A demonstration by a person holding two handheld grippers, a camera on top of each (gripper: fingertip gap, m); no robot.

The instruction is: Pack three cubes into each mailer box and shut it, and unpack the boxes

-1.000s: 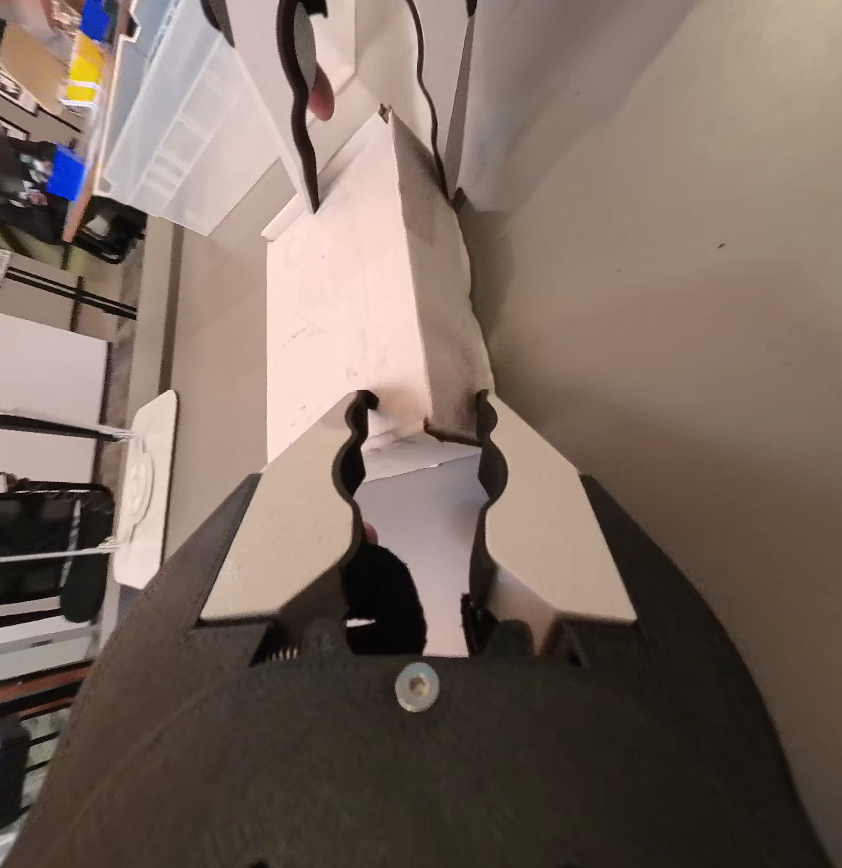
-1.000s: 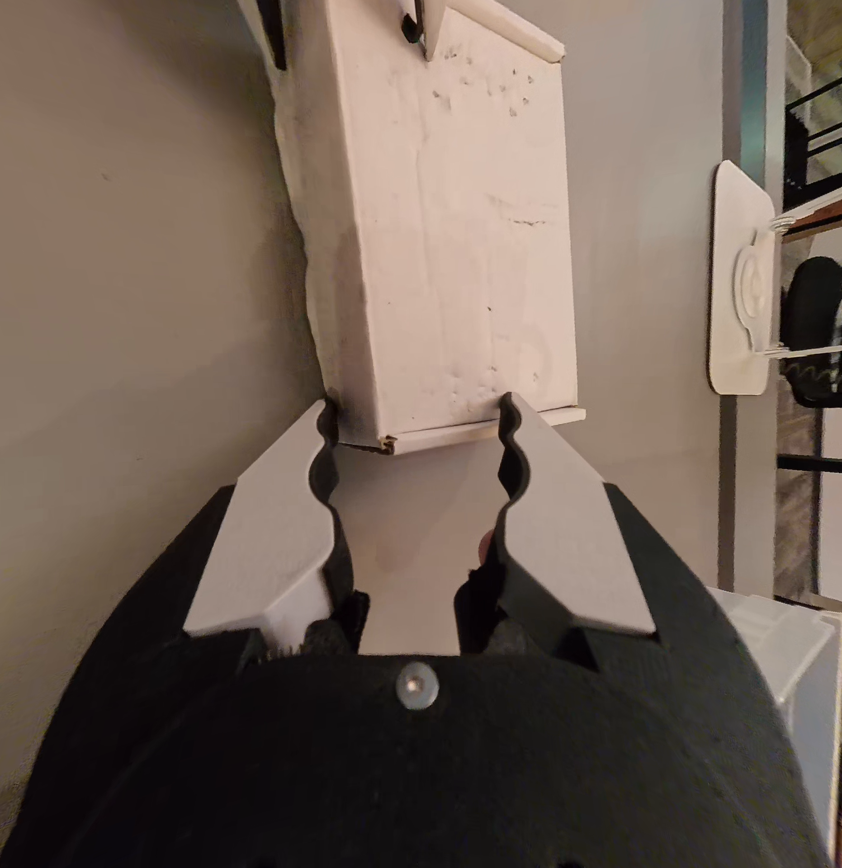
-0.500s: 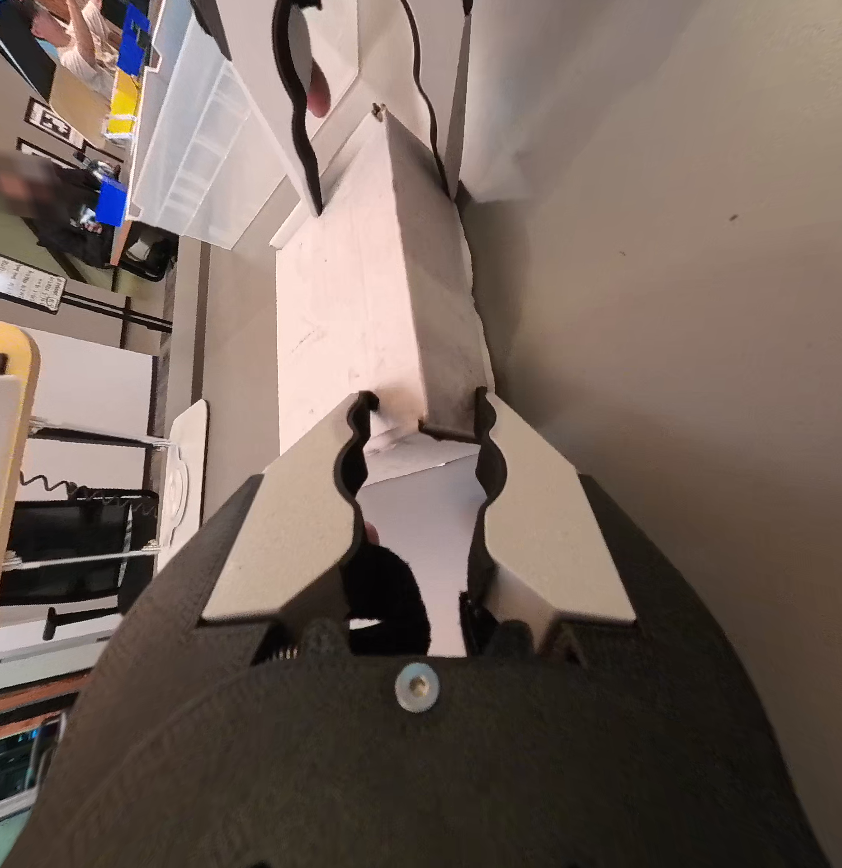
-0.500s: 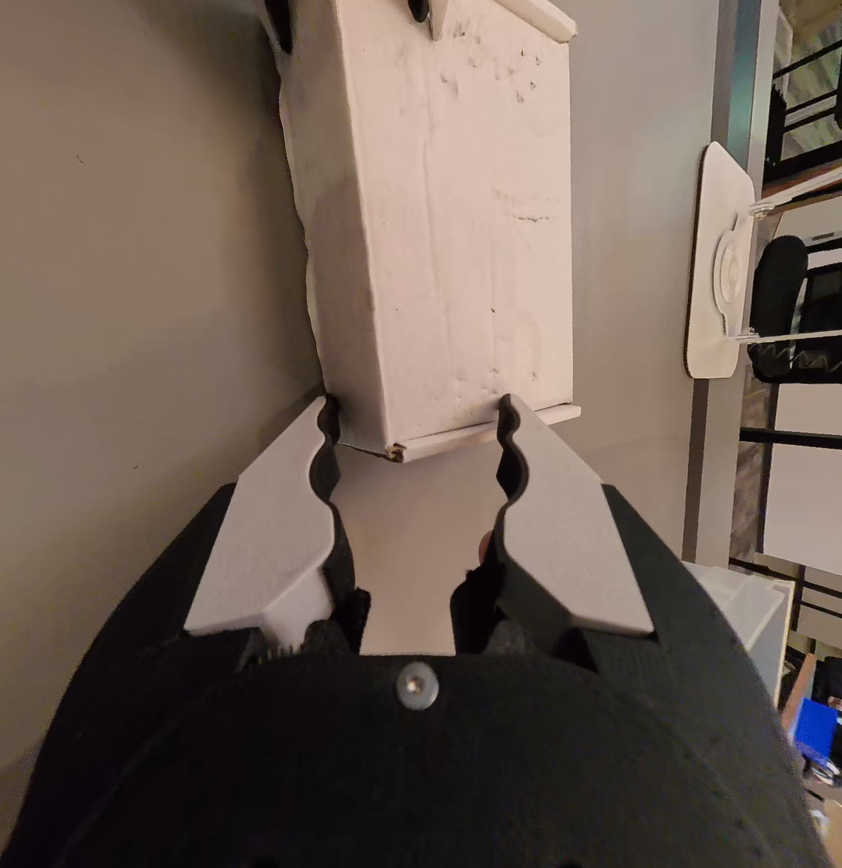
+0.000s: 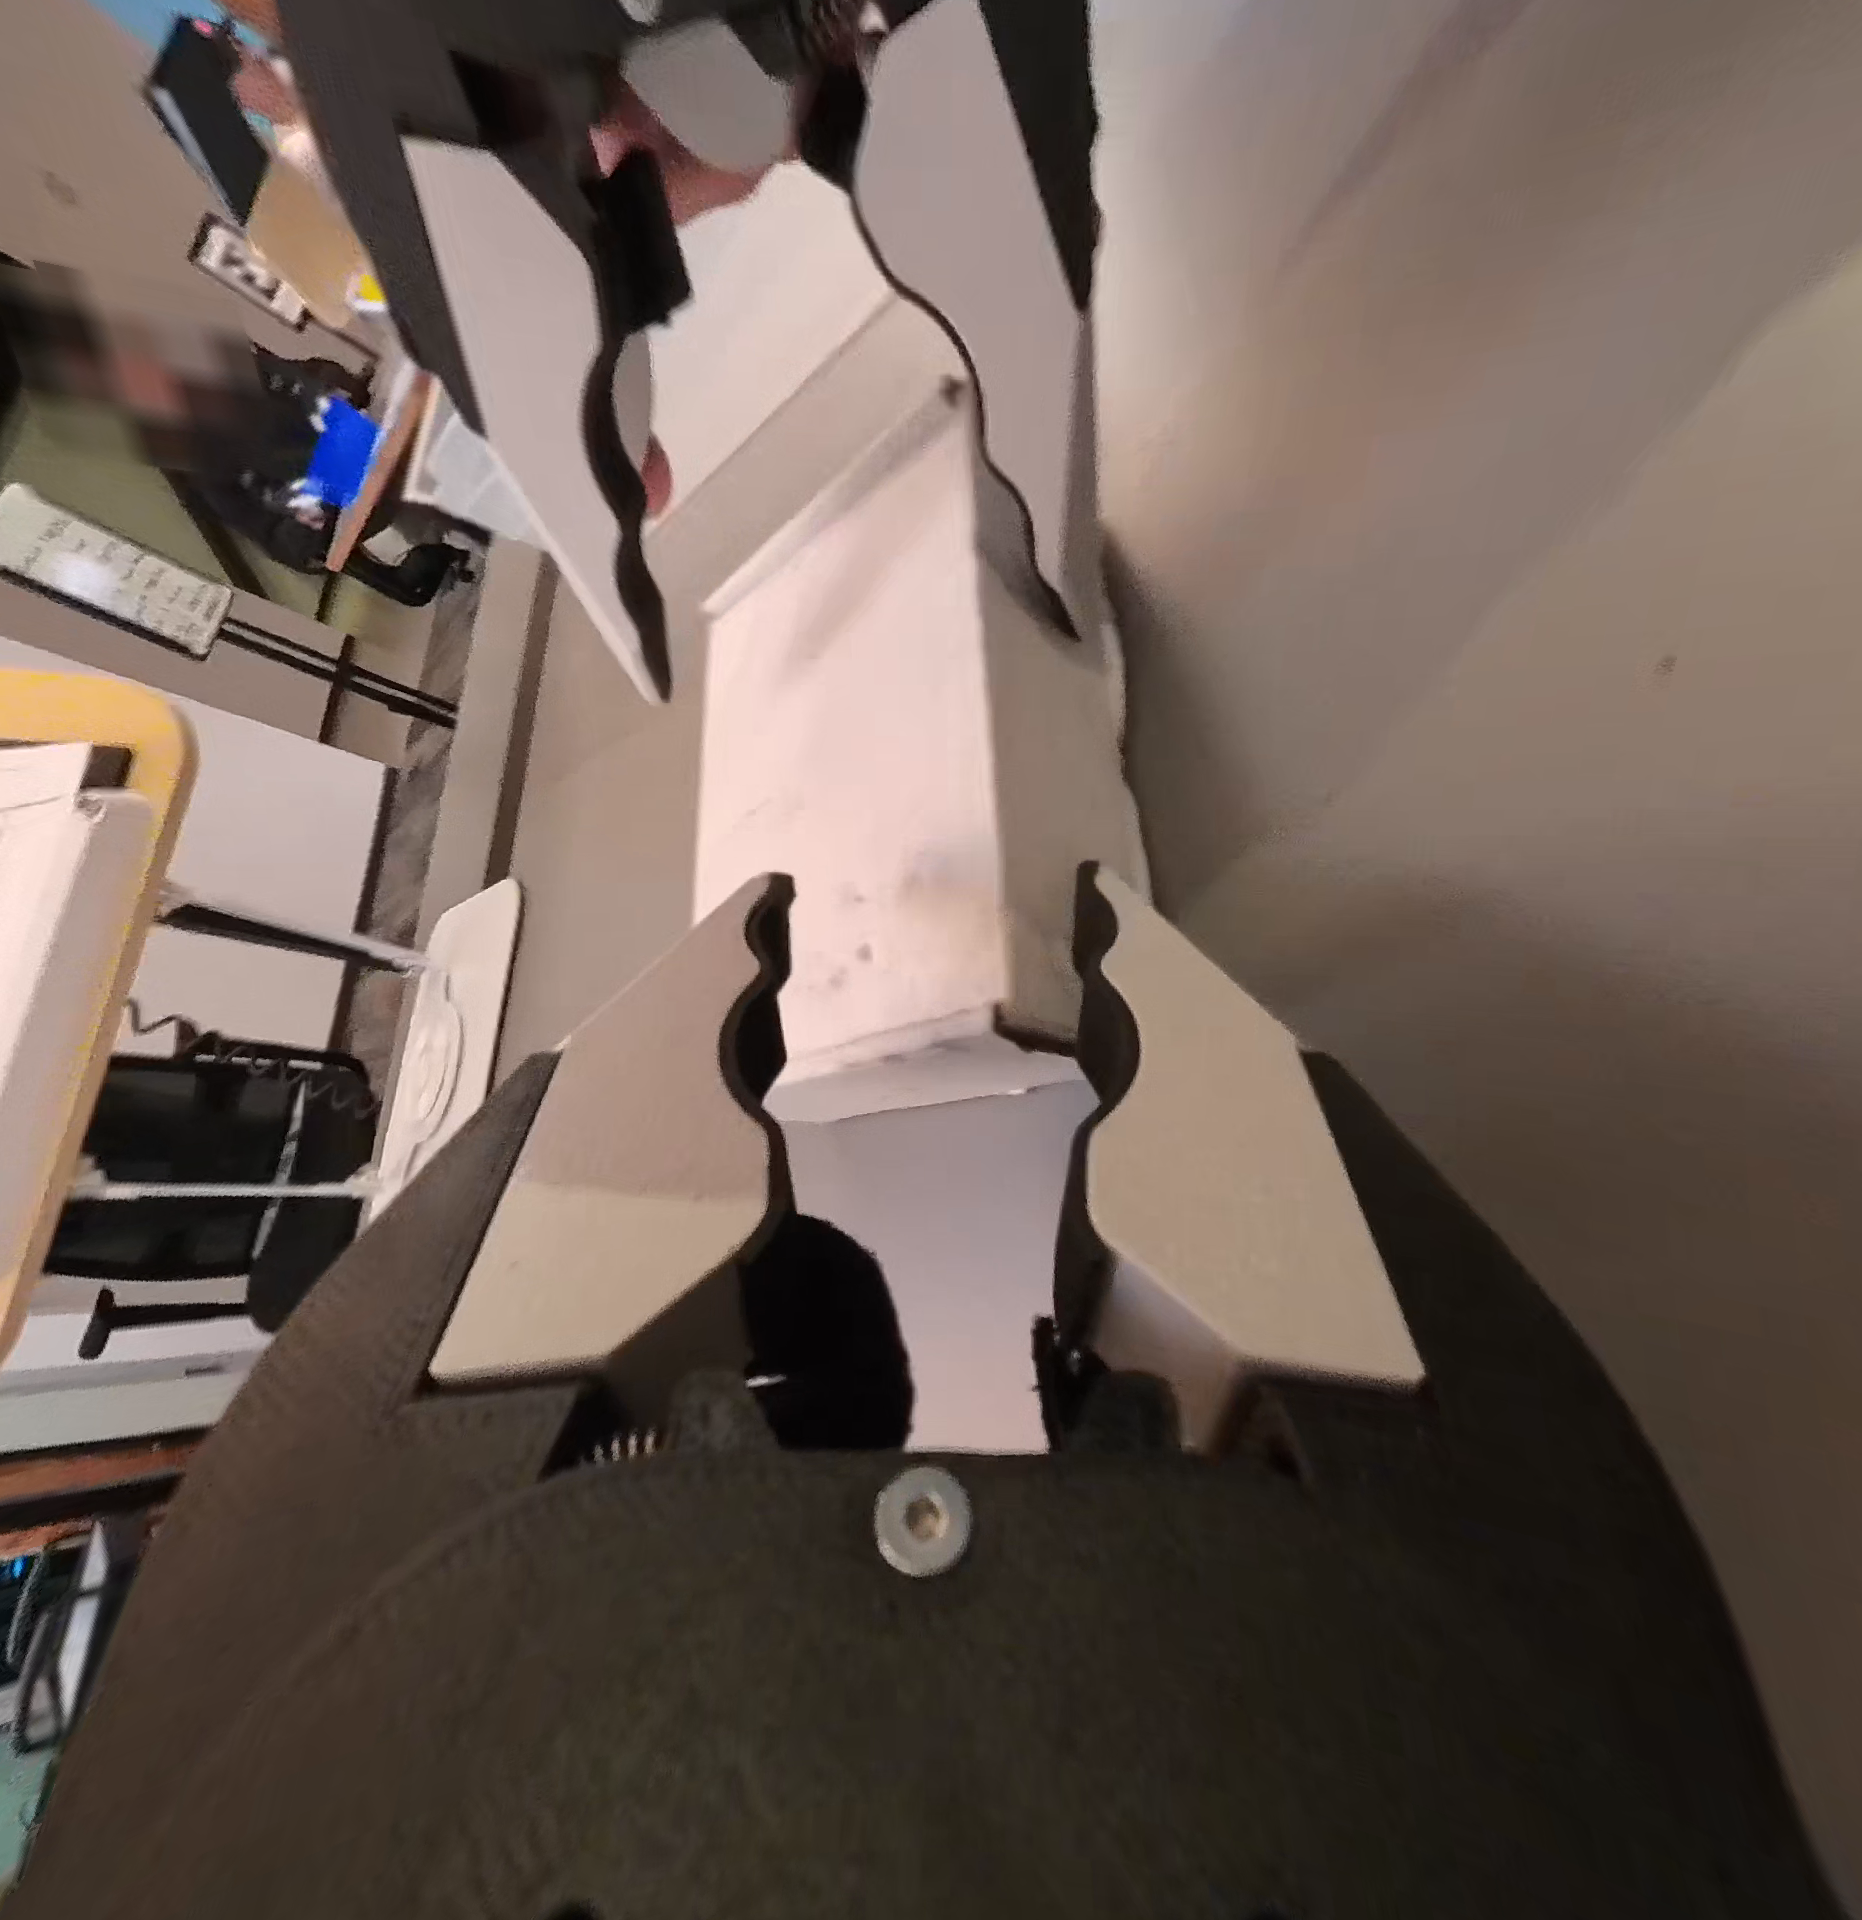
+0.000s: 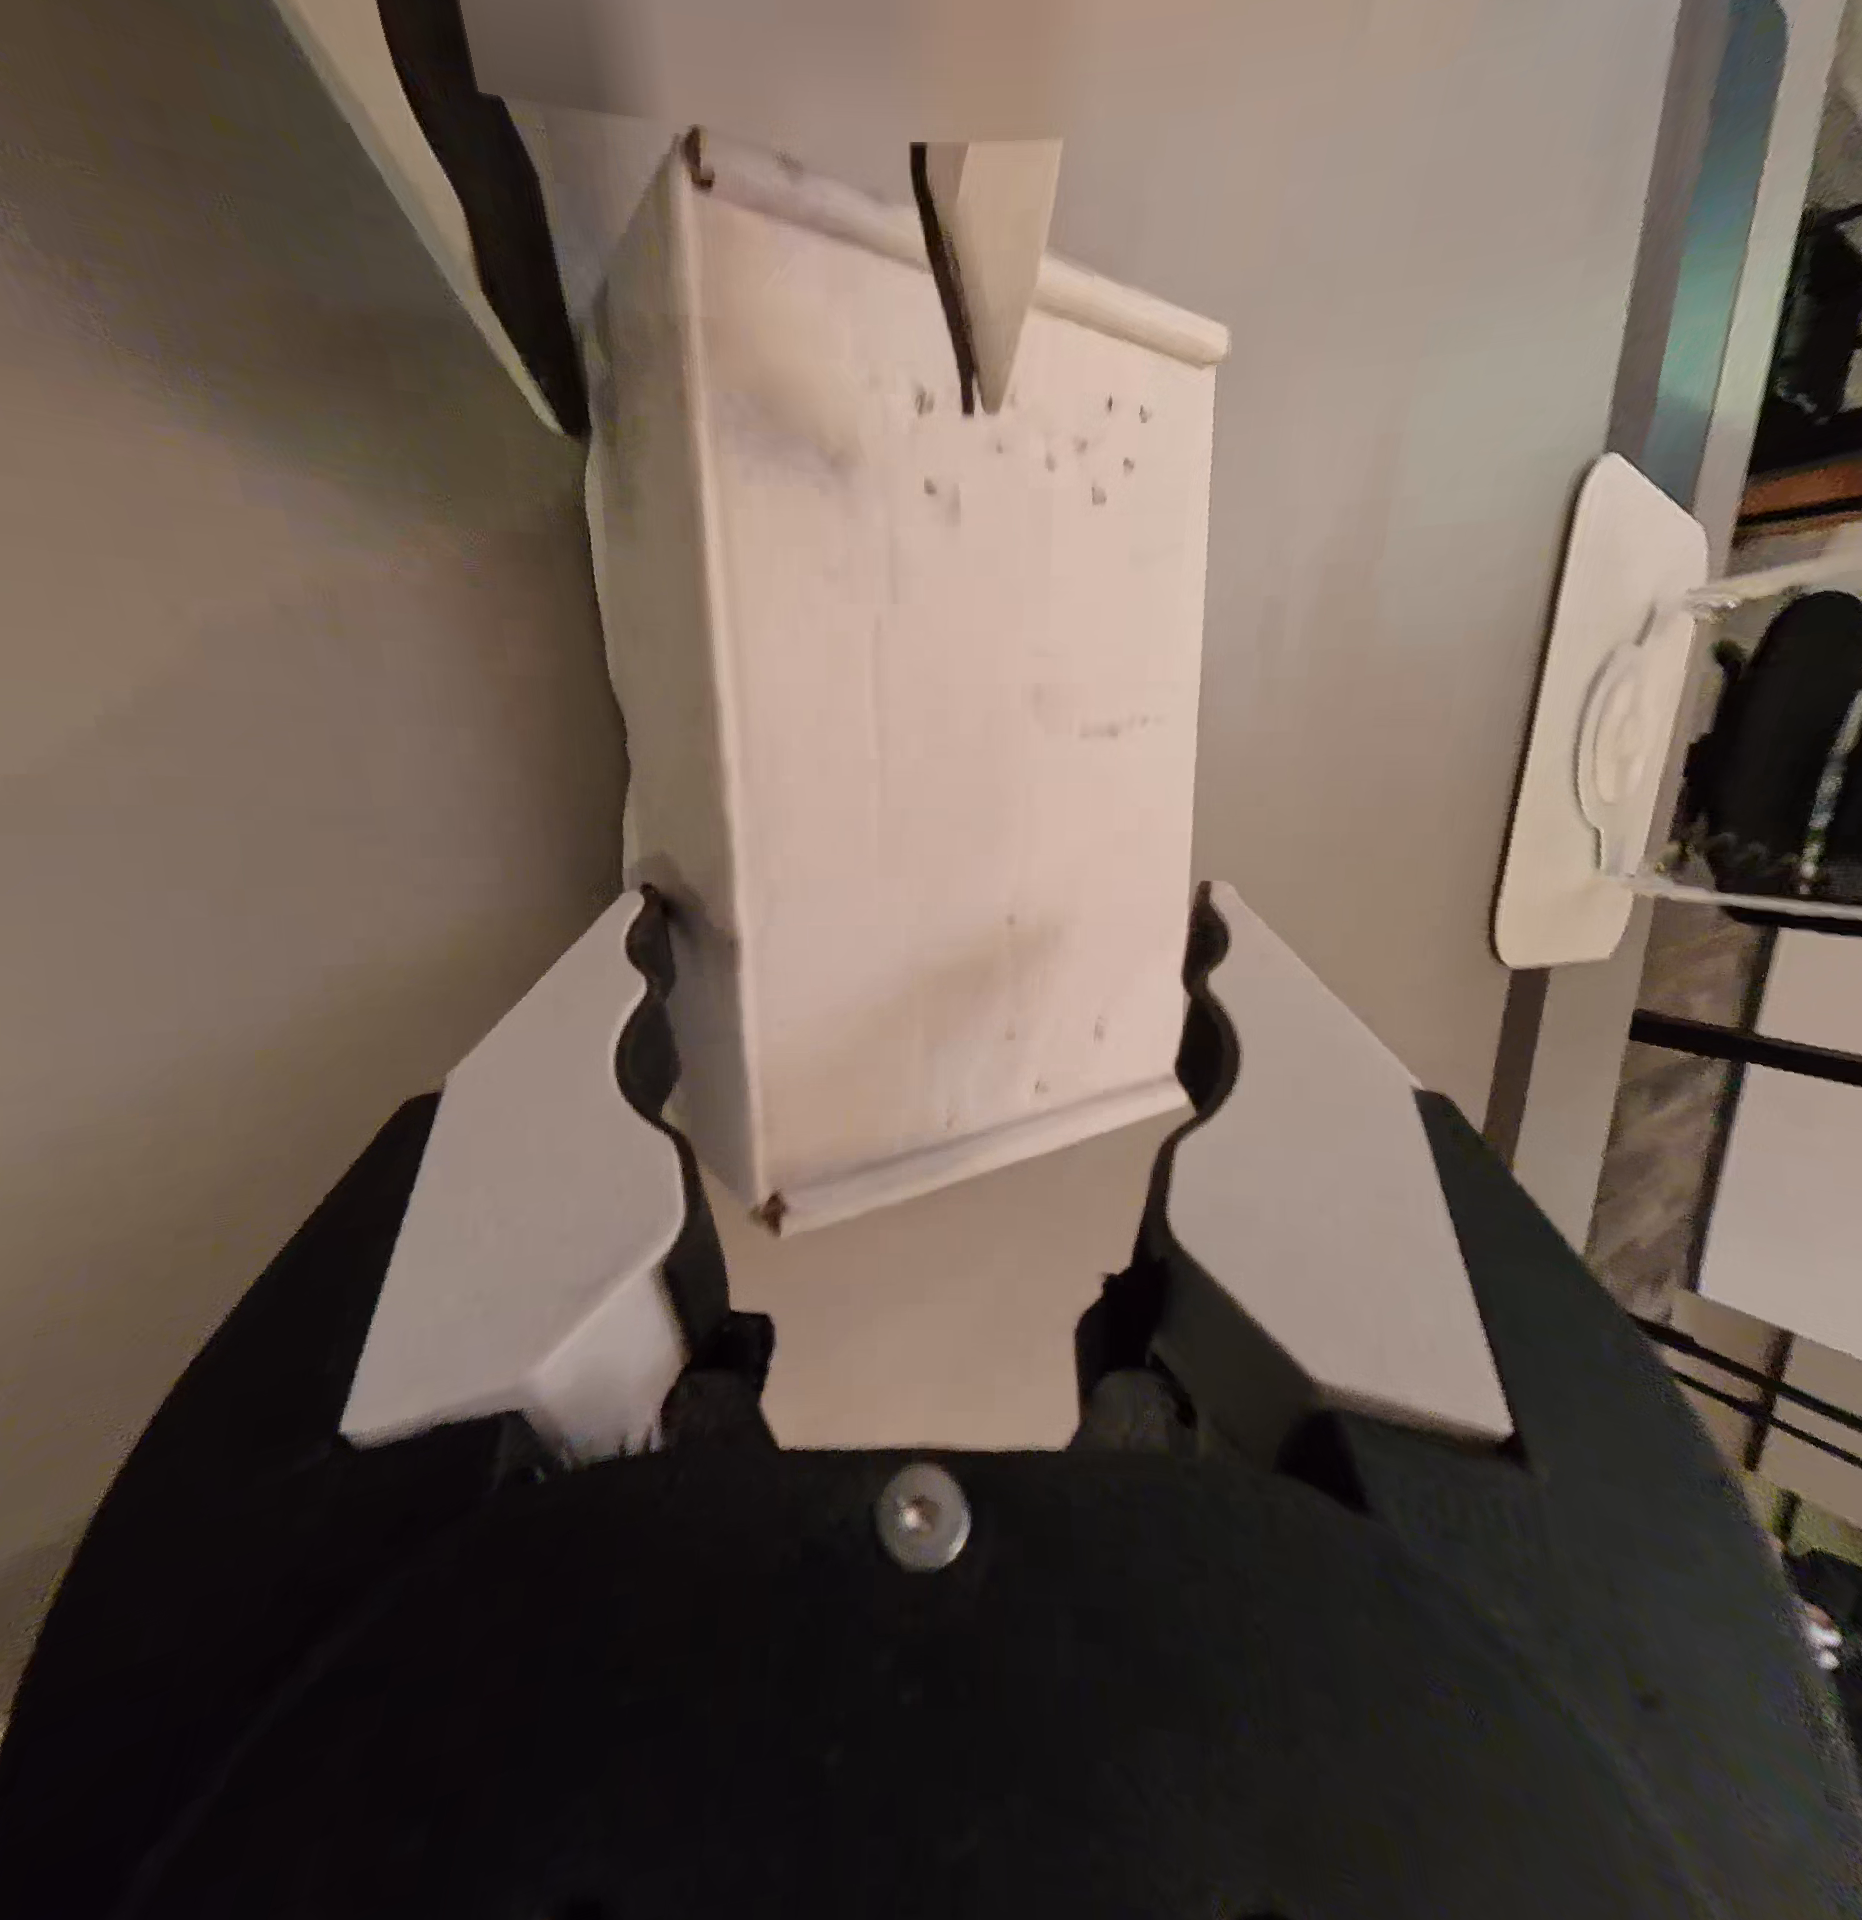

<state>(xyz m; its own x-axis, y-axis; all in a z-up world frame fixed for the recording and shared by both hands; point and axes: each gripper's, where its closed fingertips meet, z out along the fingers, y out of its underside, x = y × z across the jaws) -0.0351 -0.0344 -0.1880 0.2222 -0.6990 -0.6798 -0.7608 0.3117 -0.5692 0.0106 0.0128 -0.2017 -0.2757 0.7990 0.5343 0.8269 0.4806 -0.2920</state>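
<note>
A closed white mailer box [image 5: 854,810] lies on the grey table [image 5: 1478,727], scuffed and dotted with small marks; it also shows in the right wrist view [image 6: 958,727]. My left gripper [image 5: 932,883] is open, with the box's near end just between its fingertips. My right gripper [image 6: 927,899] is open wide, and the box's other end sits well between its fingers, close to both. Each gripper shows at the far end in the other's view: the right one [image 5: 854,644] and the left one [image 6: 771,405]. No cubes are in view.
A white rounded pad [image 6: 1602,727] lies near the table edge and also shows in the left wrist view [image 5: 449,1039]. A clear plastic bin [image 5: 459,468] stands beyond the box. A black chair [image 6: 1779,727] and shelving lie past the table.
Both grippers have closed in along the box. The right gripper's jaws have widened and the box end now sits deeper between them. The left jaws have widened slightly.
</note>
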